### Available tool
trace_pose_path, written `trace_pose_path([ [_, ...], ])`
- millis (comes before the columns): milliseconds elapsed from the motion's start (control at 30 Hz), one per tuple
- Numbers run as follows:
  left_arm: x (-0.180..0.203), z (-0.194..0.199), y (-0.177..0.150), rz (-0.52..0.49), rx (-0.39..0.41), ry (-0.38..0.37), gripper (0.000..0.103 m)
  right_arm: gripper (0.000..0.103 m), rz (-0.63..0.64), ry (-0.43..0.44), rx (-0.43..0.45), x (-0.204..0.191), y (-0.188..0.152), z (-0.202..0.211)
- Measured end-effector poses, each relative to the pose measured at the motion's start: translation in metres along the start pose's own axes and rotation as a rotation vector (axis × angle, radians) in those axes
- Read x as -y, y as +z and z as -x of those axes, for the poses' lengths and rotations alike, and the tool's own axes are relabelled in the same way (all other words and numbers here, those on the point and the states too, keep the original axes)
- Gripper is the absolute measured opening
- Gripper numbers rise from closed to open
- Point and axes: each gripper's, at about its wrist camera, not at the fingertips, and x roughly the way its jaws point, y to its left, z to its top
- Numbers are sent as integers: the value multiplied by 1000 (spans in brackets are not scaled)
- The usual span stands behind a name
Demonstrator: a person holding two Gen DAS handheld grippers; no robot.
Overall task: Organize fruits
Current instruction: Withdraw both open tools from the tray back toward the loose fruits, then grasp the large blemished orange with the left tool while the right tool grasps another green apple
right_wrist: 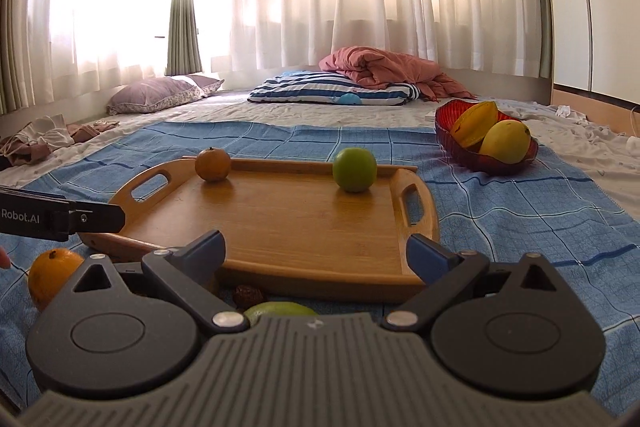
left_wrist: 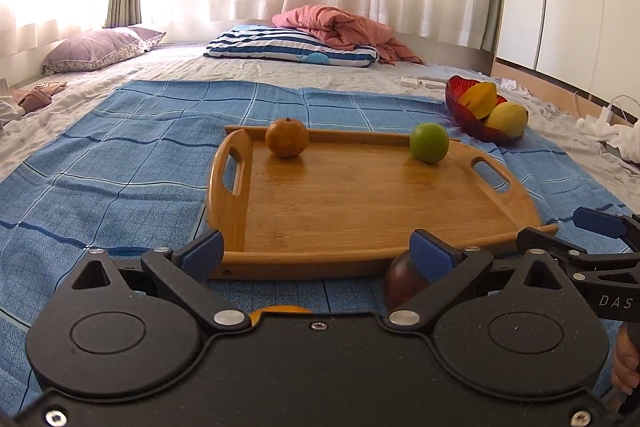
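A wooden tray lies on a blue checked cloth. An orange and a green apple sit at the tray's far edge. My left gripper is open and empty at the tray's near rim. A dark red fruit lies just behind its right finger, and an orange fruit peeks out below it. My right gripper is open and empty. Below it lie a green fruit and a small brown fruit. Another orange lies at the left.
A red glass bowl at the right holds a yellow star fruit and a mango. Pillows and a pink quilt lie at the back. The other gripper shows in each view's edge.
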Motion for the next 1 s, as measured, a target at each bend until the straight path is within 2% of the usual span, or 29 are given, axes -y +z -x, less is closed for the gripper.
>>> trace_pose_path([
  [167,5,10,-10,-17,15,11,100,102,6,-17,10,-8,-12,9],
  [433,7,28,-33,15,36,42,100,100,43,-25,14,-23,-27,24],
  [767,15,38,-57,-40,51,107,100,95,44,-38,-7,-33,-43,30],
  [1000,15,37,-67,-51,44,126,100,95,83,-50,-23,-43,-49,32],
])
